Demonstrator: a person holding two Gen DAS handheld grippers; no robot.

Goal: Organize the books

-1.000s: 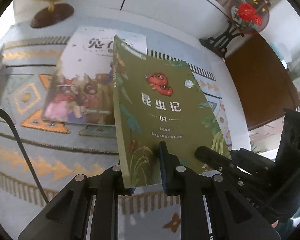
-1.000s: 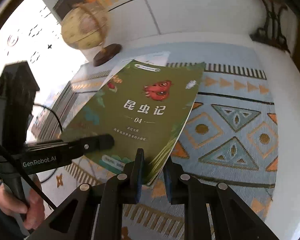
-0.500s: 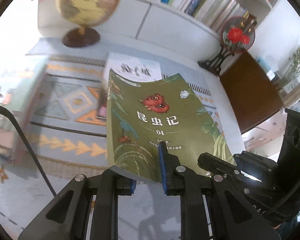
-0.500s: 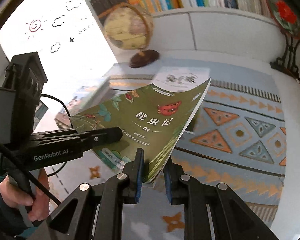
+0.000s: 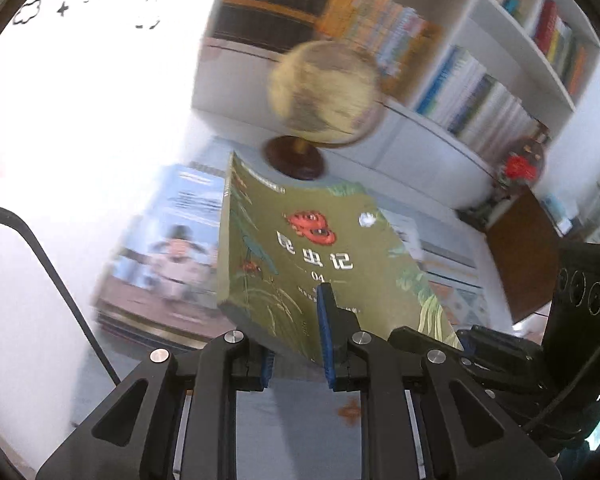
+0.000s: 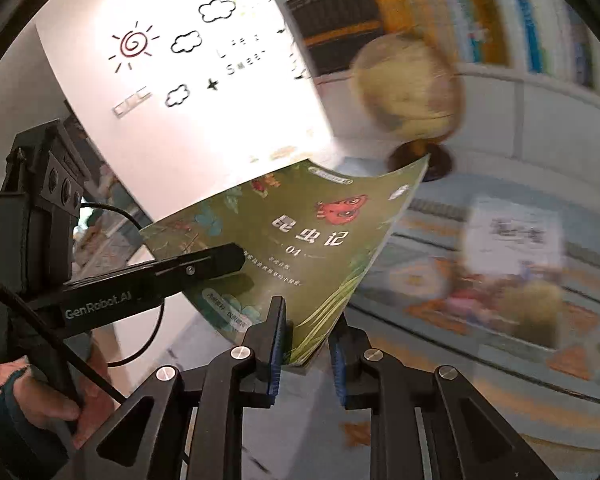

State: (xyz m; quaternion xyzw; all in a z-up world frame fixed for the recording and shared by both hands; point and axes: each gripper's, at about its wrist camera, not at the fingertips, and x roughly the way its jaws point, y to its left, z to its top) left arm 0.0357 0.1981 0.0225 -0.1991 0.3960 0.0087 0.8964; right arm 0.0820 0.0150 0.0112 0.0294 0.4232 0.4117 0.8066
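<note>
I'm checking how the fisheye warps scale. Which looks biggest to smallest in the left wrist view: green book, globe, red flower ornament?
1. green book, nearest the camera, so inflated
2. globe, blurred
3. red flower ornament, far off

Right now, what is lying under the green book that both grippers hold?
Below the green book, a stack of books with a light blue cover on top shows at its left. How far that stack reaches under the green book is covered.

Each view is taken close behind its own fingers, angled downward over the table. The book and globe are shared by both views.
</note>
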